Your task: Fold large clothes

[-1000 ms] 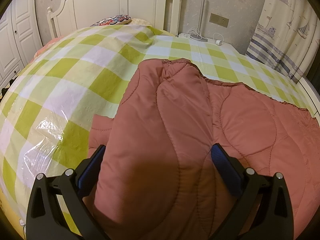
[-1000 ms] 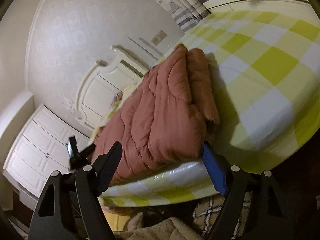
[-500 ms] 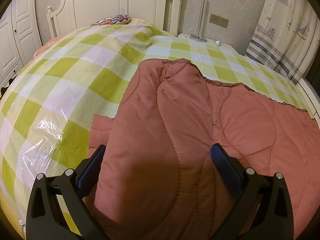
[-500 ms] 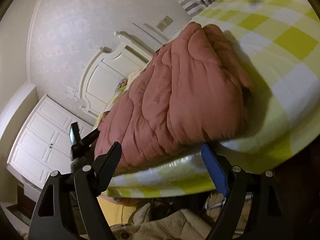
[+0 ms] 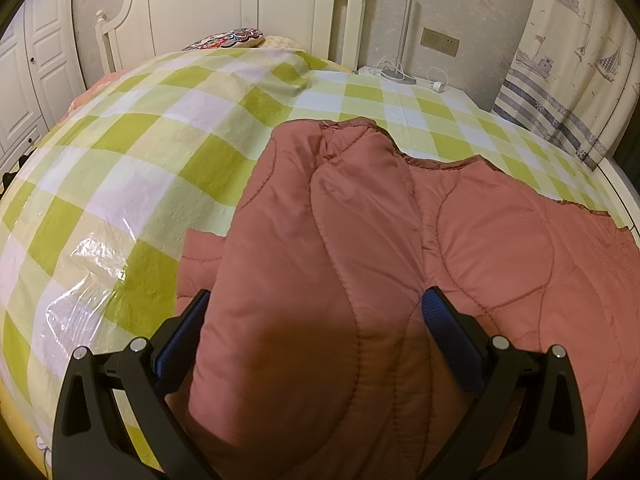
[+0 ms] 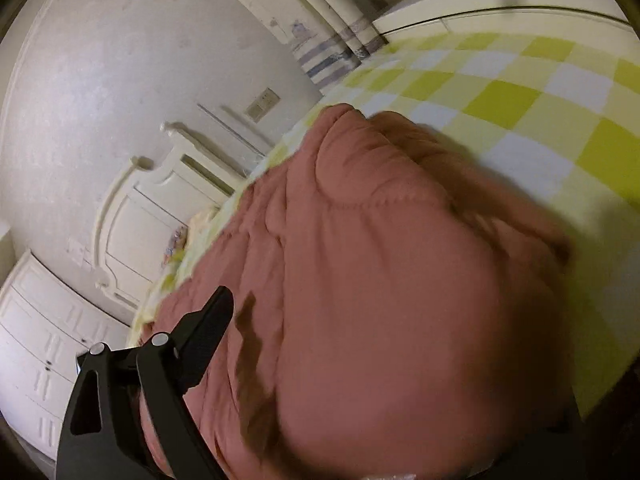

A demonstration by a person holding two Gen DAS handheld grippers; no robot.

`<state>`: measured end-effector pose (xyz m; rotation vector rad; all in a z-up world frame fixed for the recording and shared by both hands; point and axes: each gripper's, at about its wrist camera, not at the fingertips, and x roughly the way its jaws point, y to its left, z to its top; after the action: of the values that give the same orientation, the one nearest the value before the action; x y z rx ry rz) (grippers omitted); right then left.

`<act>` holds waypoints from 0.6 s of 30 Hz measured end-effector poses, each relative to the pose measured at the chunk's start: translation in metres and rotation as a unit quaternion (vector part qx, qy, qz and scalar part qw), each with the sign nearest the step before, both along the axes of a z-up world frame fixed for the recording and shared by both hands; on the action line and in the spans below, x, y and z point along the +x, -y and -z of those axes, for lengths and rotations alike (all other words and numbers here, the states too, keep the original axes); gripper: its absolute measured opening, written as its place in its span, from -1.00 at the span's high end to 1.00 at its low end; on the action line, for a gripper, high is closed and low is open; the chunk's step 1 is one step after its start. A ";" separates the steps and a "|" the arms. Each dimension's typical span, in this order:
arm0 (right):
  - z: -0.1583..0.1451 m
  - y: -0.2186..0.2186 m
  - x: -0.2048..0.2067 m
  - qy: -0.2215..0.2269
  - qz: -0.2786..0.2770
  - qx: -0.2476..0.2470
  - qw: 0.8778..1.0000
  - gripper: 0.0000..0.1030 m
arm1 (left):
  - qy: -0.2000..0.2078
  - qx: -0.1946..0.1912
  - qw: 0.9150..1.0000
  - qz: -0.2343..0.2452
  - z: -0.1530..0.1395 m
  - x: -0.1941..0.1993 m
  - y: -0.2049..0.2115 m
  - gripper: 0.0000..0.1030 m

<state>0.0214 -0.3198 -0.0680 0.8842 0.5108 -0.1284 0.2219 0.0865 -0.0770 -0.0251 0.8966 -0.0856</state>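
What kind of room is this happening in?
Most likely a bedroom: a bed with a green checked cover, a white headboard behind it, and a nightstand by the wall. White cupboard doors stand to one side.

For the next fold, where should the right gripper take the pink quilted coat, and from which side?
Probably the thick folded edge of the coat nearest the bed's side, approached from off the bed: that edge bulges toward the right gripper, and one finger already flanks it.

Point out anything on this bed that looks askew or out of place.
The pink quilted coat lies unevenly: one thick fold is bunched up high, and its far edge runs ragged across the checked cover. No visible damage or spills.
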 end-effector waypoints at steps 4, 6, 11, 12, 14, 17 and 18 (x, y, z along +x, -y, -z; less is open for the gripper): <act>-0.008 0.000 -0.009 0.047 -0.028 -0.036 0.998 0.32 | -0.006 0.011 1.000 -0.004 -0.002 0.000 0.005 -0.96; -0.021 -0.008 -0.023 0.072 -0.035 -0.078 0.994 0.33 | -0.020 0.032 0.999 -0.002 -0.012 0.002 0.012 -0.93; -0.042 -0.022 -0.040 0.097 -0.043 -0.138 0.985 0.33 | 0.058 0.014 0.998 0.027 -0.083 -0.019 0.073 -0.96; -0.046 -0.023 -0.043 0.101 -0.044 -0.147 0.983 0.33 | 0.071 0.033 0.996 0.044 -0.089 -0.019 0.094 -0.96; -0.050 -0.024 -0.046 0.105 -0.046 -0.162 0.980 0.33 | 0.074 0.089 0.990 0.077 -0.085 -0.014 0.142 -0.96; -0.056 -0.021 -0.053 0.112 -0.044 -0.174 0.977 0.33 | 0.050 0.174 0.980 0.089 -0.047 0.007 0.193 -0.96; -0.058 -0.019 -0.056 0.114 -0.043 -0.180 0.976 0.33 | 0.035 0.187 0.977 0.091 -0.033 0.012 0.201 -0.96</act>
<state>-0.0346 -0.3009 -0.0103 0.5134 0.2966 -0.0361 0.2341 -0.1145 -0.0437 0.4102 0.8306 -0.0860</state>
